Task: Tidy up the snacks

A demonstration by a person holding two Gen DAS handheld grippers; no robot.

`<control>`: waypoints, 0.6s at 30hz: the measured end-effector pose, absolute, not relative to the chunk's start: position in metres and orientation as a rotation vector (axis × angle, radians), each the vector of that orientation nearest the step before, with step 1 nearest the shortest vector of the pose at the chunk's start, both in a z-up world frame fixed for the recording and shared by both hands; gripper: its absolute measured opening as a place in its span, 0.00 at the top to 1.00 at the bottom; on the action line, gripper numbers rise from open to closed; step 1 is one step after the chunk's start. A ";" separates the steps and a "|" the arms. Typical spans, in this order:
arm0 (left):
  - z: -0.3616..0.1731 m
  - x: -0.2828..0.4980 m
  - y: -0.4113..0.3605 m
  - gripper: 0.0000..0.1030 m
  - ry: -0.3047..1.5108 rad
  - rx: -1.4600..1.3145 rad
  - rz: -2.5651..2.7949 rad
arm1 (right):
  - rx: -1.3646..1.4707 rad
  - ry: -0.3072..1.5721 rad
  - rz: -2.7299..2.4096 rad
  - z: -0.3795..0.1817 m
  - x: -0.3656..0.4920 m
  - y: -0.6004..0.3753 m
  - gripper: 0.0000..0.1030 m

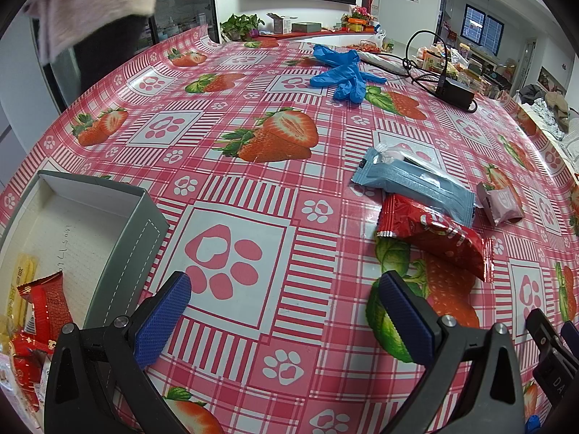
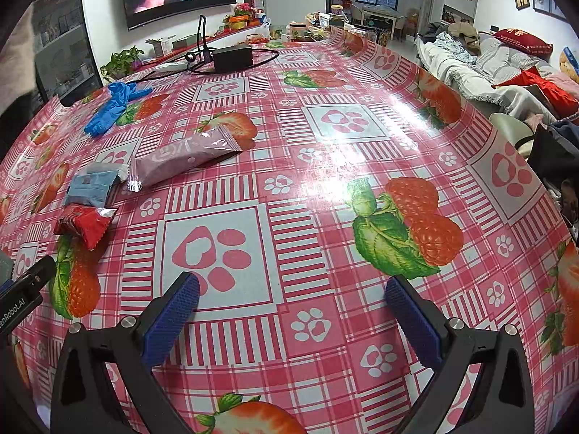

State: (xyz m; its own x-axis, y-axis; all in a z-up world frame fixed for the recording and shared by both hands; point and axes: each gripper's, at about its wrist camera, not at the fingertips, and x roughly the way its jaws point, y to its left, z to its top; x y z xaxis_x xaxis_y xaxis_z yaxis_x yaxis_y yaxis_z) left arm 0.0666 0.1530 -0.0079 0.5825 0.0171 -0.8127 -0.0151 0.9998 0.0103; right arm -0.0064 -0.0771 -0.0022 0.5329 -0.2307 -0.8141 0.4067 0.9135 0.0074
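So my box (image 1: 119, 238) sits leftmost, already taking snacks. Right of it my left gripper (image 1: 286, 311) hangs spread and empty; further right lie red (image 1: 434, 235), blue (image 1: 416, 184) and pink (image 2: 188, 155) packets. My right gripper (image 2: 293, 311) gapes too.

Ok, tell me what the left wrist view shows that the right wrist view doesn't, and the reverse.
Only the left wrist view shows the grey box already holding snacks, with the left gripper open.

Only the right wrist view shows the sofa piled with clothes, with the right gripper open.

Both show the red snack packet, the blue snack packet, the pink snack packet, the blue gloves and the strawberry tablecloth.
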 end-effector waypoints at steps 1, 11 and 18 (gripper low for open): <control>-0.008 0.067 0.153 0.00 0.949 0.002 0.019 | 0.206 0.935 -0.383 -0.002 -0.006 -0.077 0.00; -0.007 0.067 0.153 0.00 0.949 0.002 0.019 | 0.207 0.935 -0.387 -0.002 -0.007 -0.077 0.00; -0.008 0.067 0.153 0.00 0.949 0.002 0.019 | 0.208 0.935 -0.390 -0.002 -0.007 -0.078 0.00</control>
State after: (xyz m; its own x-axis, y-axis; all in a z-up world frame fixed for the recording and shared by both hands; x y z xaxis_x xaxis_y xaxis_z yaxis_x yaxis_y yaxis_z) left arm 0.0665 0.1528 -0.0077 0.5824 0.0170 -0.8127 -0.0151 0.9998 0.0101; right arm -0.0070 -0.0779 -0.0021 0.5308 -0.2351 -0.8143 0.4133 0.9106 0.0065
